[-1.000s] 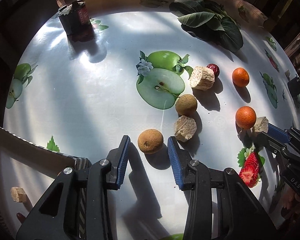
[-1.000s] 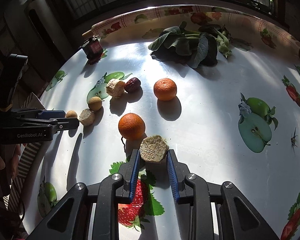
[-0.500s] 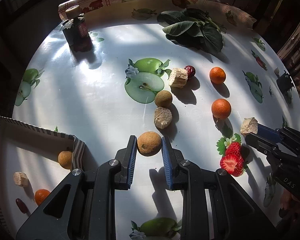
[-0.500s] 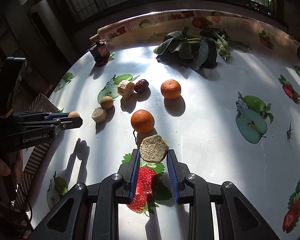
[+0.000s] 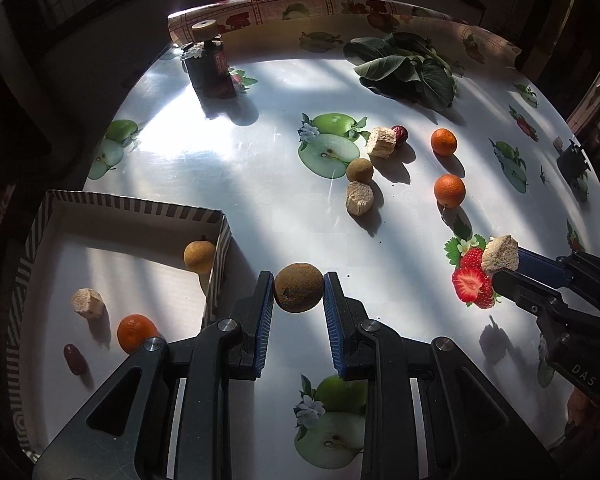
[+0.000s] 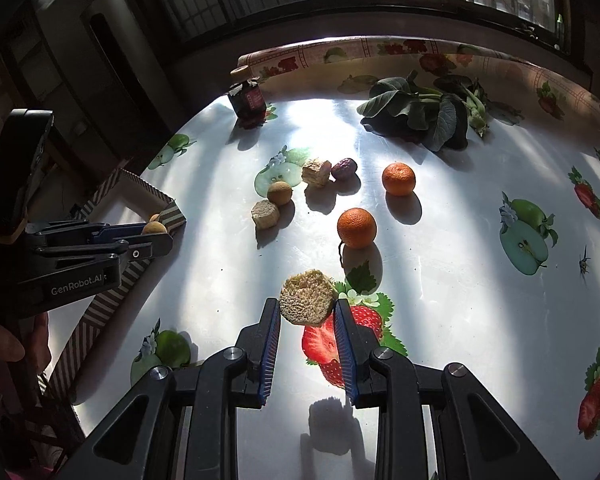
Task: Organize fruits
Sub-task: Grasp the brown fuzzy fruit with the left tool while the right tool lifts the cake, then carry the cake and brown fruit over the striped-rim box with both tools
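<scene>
My left gripper (image 5: 298, 294) is shut on a brown round fruit (image 5: 298, 287) and holds it above the table, just right of the striped box (image 5: 220, 252). The box holds a brown fruit (image 5: 199, 256), a beige chunk (image 5: 85, 301), an orange (image 5: 135, 332) and a red date (image 5: 74, 358). My right gripper (image 6: 307, 312) is shut on a beige chunk (image 6: 308, 298), lifted over the printed strawberry. On the table lie two oranges (image 6: 356, 227) (image 6: 398, 178), a brown fruit (image 6: 279, 193), two beige chunks (image 6: 265, 213) (image 6: 316, 172) and a date (image 6: 344, 168).
A dark jar with a cork lid (image 5: 209, 63) stands at the far left of the table. A bunch of green leafy vegetable (image 5: 410, 69) lies at the back. The left gripper also shows in the right wrist view (image 6: 152, 236), by the box corner.
My left gripper closed on the brown fruit, lifted it and drew back toward the box. My right gripper drew back with the beige chunk, away from the near orange.
</scene>
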Motion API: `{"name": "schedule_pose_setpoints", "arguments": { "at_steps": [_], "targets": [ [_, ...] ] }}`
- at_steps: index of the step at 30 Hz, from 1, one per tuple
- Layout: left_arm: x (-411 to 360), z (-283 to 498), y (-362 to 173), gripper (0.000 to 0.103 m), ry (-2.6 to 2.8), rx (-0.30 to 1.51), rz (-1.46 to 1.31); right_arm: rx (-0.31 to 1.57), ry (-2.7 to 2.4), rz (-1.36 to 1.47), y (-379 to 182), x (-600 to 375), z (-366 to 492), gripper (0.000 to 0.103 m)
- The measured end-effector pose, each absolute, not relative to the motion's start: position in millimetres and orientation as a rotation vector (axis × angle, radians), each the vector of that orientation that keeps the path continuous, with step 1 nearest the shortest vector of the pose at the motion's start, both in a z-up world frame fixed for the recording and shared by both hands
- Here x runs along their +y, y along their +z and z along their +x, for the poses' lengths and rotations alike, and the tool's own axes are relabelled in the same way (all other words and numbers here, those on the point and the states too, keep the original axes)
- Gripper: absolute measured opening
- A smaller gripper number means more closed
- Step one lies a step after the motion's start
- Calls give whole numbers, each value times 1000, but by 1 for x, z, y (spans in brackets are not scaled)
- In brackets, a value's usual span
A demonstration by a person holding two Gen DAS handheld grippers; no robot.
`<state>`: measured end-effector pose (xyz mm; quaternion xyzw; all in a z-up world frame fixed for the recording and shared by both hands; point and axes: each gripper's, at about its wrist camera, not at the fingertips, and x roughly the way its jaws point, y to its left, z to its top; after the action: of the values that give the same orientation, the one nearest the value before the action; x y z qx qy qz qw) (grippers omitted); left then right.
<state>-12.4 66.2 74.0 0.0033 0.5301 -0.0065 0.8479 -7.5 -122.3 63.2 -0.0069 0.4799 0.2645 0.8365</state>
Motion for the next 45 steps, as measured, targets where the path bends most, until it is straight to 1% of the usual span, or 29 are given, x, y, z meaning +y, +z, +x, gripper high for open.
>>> {"name": "schedule_pose_setpoints", "arguments": {
  "at_steps": [15, 45],
  "targets": [
    [120, -49, 89, 24, 86, 1075, -10, 980, 665, -79, 78, -61, -36, 26],
    [220, -91, 86, 24, 249, 1075, -97, 945, 853, -171, 90, 48, -62, 26]
  ]
}}
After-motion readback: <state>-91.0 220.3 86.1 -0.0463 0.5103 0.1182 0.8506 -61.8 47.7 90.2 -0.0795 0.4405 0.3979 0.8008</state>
